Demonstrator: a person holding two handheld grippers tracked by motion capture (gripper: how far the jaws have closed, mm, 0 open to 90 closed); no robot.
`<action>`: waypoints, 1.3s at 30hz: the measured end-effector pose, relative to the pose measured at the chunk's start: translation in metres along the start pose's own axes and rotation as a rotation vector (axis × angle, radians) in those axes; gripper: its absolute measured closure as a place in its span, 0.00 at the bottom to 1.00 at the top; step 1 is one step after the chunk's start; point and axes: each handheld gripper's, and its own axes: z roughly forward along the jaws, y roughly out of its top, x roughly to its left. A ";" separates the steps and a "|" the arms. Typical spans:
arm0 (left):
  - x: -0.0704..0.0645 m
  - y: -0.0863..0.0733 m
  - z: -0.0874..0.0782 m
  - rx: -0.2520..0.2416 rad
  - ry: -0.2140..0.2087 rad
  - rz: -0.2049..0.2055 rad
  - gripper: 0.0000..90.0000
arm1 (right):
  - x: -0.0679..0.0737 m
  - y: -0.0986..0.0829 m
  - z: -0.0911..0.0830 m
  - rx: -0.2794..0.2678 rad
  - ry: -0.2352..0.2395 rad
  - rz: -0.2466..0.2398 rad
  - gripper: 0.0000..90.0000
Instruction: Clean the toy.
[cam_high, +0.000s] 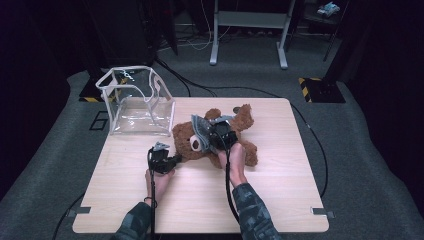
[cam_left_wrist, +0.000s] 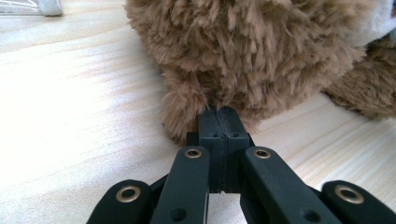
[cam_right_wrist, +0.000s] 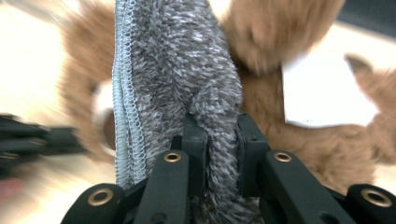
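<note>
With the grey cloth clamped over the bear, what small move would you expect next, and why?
Probably draw the right hand-held gripper and its grey cloth a short way across the teddy bear, as if wiping its fur. Its jaws are shut on the cloth, which lies against the fur. The left hand-held gripper is shut, its tips at the bear's fur, apparently steadying it on the table.

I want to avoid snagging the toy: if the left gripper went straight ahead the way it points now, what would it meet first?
Almost at once the brown teddy bear. The left gripper has its jaws shut with their tips already at the fur; whether they pinch a tuft is unclear. Nothing else lies between them.
</note>
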 end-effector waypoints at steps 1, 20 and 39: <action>0.000 0.000 0.000 0.001 0.000 0.000 1.00 | 0.000 0.000 0.000 0.000 0.000 0.000 0.87; -0.001 0.000 0.000 0.005 -0.002 0.008 1.00 | -0.029 -0.004 -0.025 -0.051 -0.072 0.003 0.87; -0.010 -0.002 -0.014 -0.062 0.040 0.003 0.38 | -0.088 -0.046 -0.018 0.023 -0.145 0.133 0.87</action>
